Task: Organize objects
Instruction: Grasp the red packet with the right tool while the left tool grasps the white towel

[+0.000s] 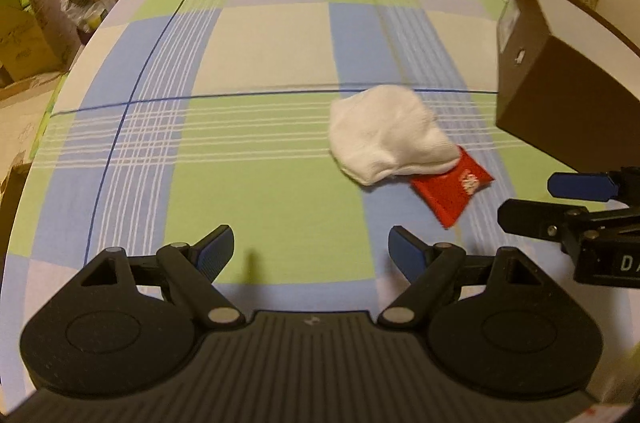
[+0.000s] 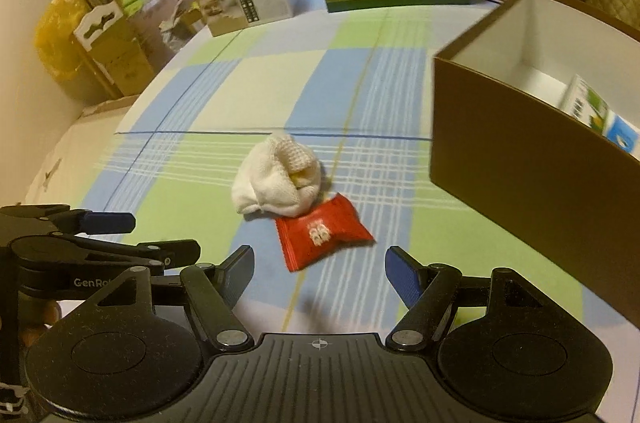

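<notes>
I have both tongs spread wide and empty over the checked counter point(image 2: 224, 75). The red packet point(image 2: 322, 231) lies flat just ahead of my right tongs point(image 2: 320, 269), almost between their tips, and the white balled sock point(image 2: 276, 179) sits just beyond it, its near edge resting on the packet's far edge. From my left tongs point(image 1: 311, 251) the same pair lies ahead and to the right. The brown box point(image 2: 520, 159) stands ahead and right of the right tongs, open-topped, with some printed cartons point(image 2: 596, 115) already inside.

My worry is the overlap. If I close the right tongs on the packet as it lies, the sock may drag along, roll off, or get pinched with it. The packet looks thin, flat and slick, so the pads could skid over it or push it forward under the sock instead of lifting it. The left tongs hang close beside my right ones; the right tongs' side point(image 1: 580, 199) already shows in the left view, so both reaching in together risks a clash. The box wall is tall, and a low carry could knock it.
</notes>
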`<state>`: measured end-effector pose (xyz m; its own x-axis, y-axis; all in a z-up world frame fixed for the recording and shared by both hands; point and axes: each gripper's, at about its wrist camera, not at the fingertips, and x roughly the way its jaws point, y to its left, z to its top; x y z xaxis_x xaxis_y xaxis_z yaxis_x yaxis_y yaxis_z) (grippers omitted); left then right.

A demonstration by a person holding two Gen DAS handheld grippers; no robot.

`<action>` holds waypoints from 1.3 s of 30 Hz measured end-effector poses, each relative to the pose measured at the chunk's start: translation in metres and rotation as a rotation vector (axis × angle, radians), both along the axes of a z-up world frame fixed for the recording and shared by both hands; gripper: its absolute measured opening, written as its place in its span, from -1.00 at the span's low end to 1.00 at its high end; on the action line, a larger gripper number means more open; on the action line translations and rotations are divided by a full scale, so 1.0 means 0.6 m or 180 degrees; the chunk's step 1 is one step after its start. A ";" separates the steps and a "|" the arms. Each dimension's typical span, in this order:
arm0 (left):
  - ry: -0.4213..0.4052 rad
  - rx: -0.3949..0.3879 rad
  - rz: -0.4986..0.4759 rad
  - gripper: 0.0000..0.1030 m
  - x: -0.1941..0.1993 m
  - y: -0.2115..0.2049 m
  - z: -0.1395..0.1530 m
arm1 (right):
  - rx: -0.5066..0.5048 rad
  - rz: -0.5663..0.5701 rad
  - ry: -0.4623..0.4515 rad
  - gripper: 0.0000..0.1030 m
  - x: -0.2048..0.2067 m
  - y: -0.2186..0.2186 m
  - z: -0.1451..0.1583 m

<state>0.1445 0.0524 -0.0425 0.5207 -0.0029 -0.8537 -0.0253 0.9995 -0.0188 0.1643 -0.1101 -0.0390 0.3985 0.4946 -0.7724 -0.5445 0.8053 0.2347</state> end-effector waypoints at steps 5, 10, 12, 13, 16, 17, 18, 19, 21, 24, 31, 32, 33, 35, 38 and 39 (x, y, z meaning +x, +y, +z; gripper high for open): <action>0.0024 -0.0020 0.0040 0.59 0.006 0.008 -0.008 | -0.0060 0.0099 -0.0072 0.36 0.012 0.027 -0.025; 0.0058 -0.0058 0.0090 0.59 0.013 0.013 -0.015 | -0.0219 0.0139 -0.0200 0.36 0.021 0.046 -0.047; 0.0054 -0.0066 0.0106 0.59 0.016 0.014 -0.017 | -0.0249 0.0147 -0.0254 0.36 0.025 0.051 -0.053; 0.0054 -0.0066 0.0118 0.59 0.017 0.015 -0.018 | -0.0263 0.0150 -0.0268 0.36 0.027 0.053 -0.056; 0.0073 -0.0088 0.0144 0.59 0.019 0.018 -0.022 | -0.0286 0.0195 -0.0317 0.36 0.032 0.061 -0.063; 0.0081 -0.0094 0.0151 0.59 0.020 0.019 -0.023 | -0.0306 0.0220 -0.0339 0.36 0.032 0.064 -0.066; 0.0088 -0.0098 0.0154 0.59 0.021 0.020 -0.024 | -0.0335 0.0247 -0.0371 0.36 0.032 0.067 -0.070; 0.0094 -0.0099 0.0157 0.59 0.022 0.020 -0.026 | -0.0361 0.0273 -0.0395 0.36 0.032 0.071 -0.073; 0.0106 -0.0098 0.0168 0.59 0.024 0.021 -0.029 | -0.0418 0.0332 -0.0444 0.33 0.031 0.077 -0.080; 0.0109 -0.0106 0.0184 0.59 0.025 0.022 -0.031 | -0.0482 0.0391 -0.0491 0.15 0.030 0.081 -0.088; 0.0060 -0.0107 0.0119 0.59 0.021 0.019 -0.030 | -0.0637 0.0274 -0.0406 -0.08 0.041 0.066 -0.086; 0.0051 -0.0116 0.0108 0.59 0.020 0.019 -0.030 | -0.0673 0.0181 -0.0356 -0.08 0.046 0.059 -0.084; 0.0042 -0.0135 0.0098 0.59 0.020 0.019 -0.029 | -0.0690 0.0110 -0.0309 -0.08 0.051 0.053 -0.082; 0.0025 -0.0215 0.0071 0.59 0.021 0.018 -0.027 | -0.0727 -0.0066 -0.0197 -0.08 0.062 0.036 -0.079; -0.0004 -0.0309 0.0040 0.59 0.024 0.012 -0.021 | -0.0783 -0.0275 -0.0082 -0.08 0.077 0.014 -0.074; -0.0028 -0.0340 0.0006 0.59 0.027 0.009 -0.017 | -0.0802 -0.0319 -0.0070 -0.08 0.080 0.010 -0.073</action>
